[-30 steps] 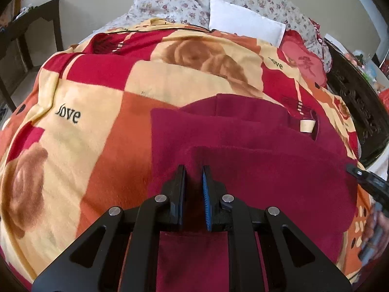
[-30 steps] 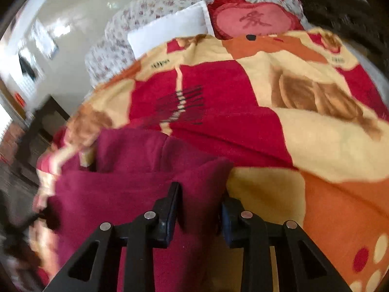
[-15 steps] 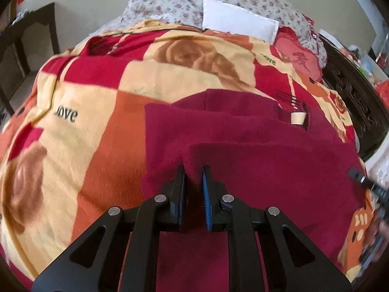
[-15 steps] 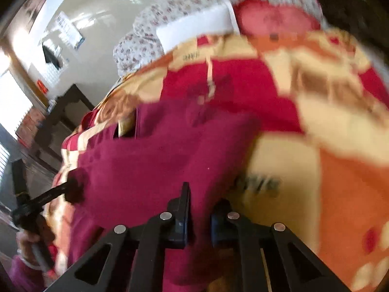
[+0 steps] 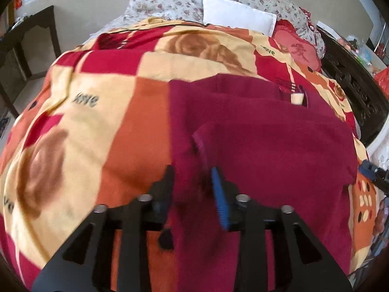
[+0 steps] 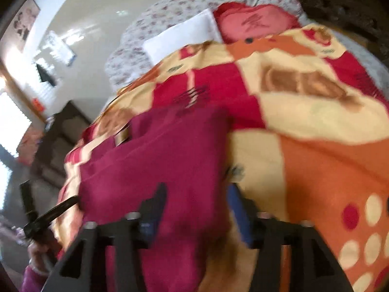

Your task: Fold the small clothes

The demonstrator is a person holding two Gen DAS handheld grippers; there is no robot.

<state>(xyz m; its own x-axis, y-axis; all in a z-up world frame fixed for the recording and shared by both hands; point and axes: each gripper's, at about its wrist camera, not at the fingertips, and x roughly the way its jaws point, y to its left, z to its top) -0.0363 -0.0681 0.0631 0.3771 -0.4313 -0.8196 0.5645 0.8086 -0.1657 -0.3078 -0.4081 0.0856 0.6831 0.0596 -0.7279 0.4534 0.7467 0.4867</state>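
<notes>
A dark red garment (image 5: 267,146) lies folded on the patterned blanket (image 5: 97,121), a tan label (image 5: 297,98) showing at its far edge. My left gripper (image 5: 193,177) hovers over the garment's left side with its jaws opening. The folded-over corner (image 5: 198,137) lies slack just ahead of them, and cloth sits between the pads without being pressed. In the right wrist view the same garment (image 6: 158,165) fills the left half. My right gripper (image 6: 197,194) straddles its right edge, jaws opening, the cloth loose between them. Each gripper shows at the rim of the other's view.
A white pillow (image 5: 238,15), floral bedding (image 5: 165,2) and a red cushion (image 5: 299,51) lie at the head of the bed. A dark table (image 5: 26,39) stands left of it, dark carved furniture (image 5: 352,90) right. A hand (image 6: 39,253) holds the left gripper's handle.
Both grippers were shut on the garment's near edge and carried it forward over the rest. Now both jaws have parted and the folded layer lies flat and released.
</notes>
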